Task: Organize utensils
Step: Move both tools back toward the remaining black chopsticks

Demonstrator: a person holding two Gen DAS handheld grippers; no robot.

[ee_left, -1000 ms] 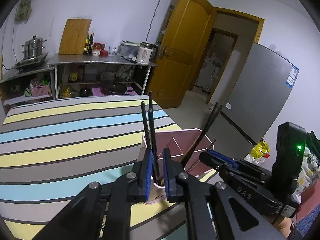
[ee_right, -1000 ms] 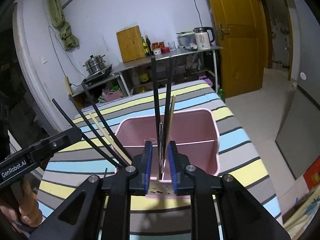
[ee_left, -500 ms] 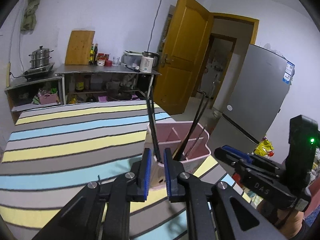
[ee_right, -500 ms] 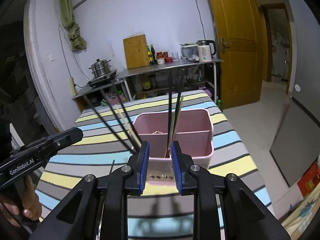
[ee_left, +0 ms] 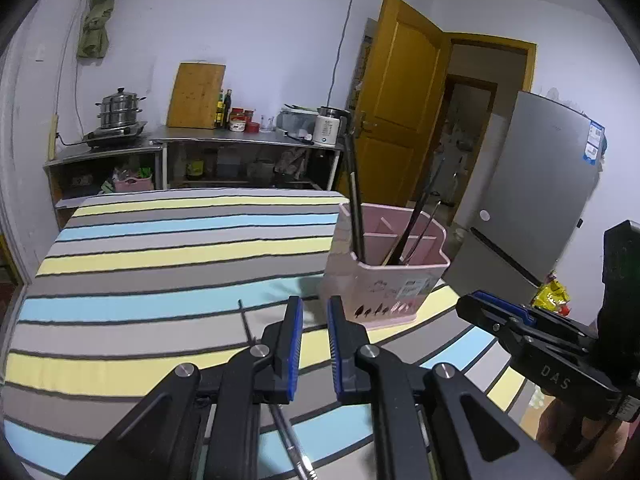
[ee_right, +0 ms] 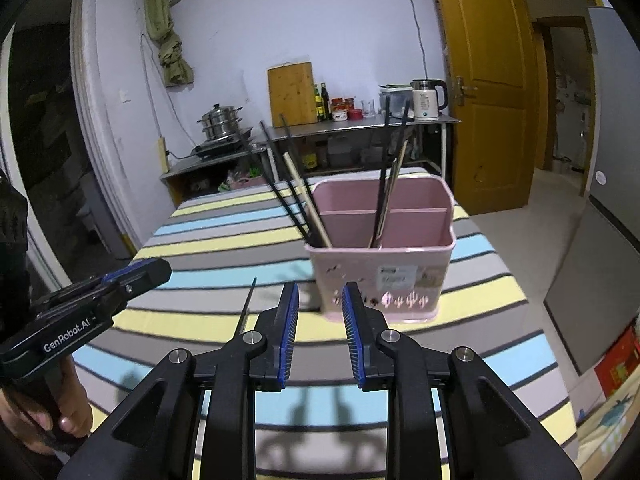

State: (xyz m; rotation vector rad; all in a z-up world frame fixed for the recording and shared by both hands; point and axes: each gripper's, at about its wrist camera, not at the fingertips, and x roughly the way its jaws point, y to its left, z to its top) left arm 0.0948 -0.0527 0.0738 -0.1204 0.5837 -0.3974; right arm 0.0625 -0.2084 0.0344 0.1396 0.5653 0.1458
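A pink divided utensil holder (ee_left: 384, 284) (ee_right: 380, 276) stands on the striped table (ee_left: 160, 264) and holds several black and wooden chopsticks (ee_right: 308, 200) (ee_left: 356, 208). A thin metal utensil (ee_left: 248, 324) (ee_right: 246, 304) lies flat on the table, passing under the left gripper. My left gripper (ee_left: 314, 344) is open and empty, pulled back in front of the holder; it also shows in the right wrist view (ee_right: 136, 276). My right gripper (ee_right: 318, 332) is open and empty, back from the holder; it also shows in the left wrist view (ee_left: 492, 312).
A steel counter (ee_left: 240, 140) with a pot, cutting board, bottles and kettle runs along the back wall. An orange door (ee_left: 400, 104) stands open and a grey fridge (ee_left: 532, 200) stands to the right of the table.
Both grippers let go of the chopsticks, now standing in the holder, opened, and drew back from the holder toward the near table edge.
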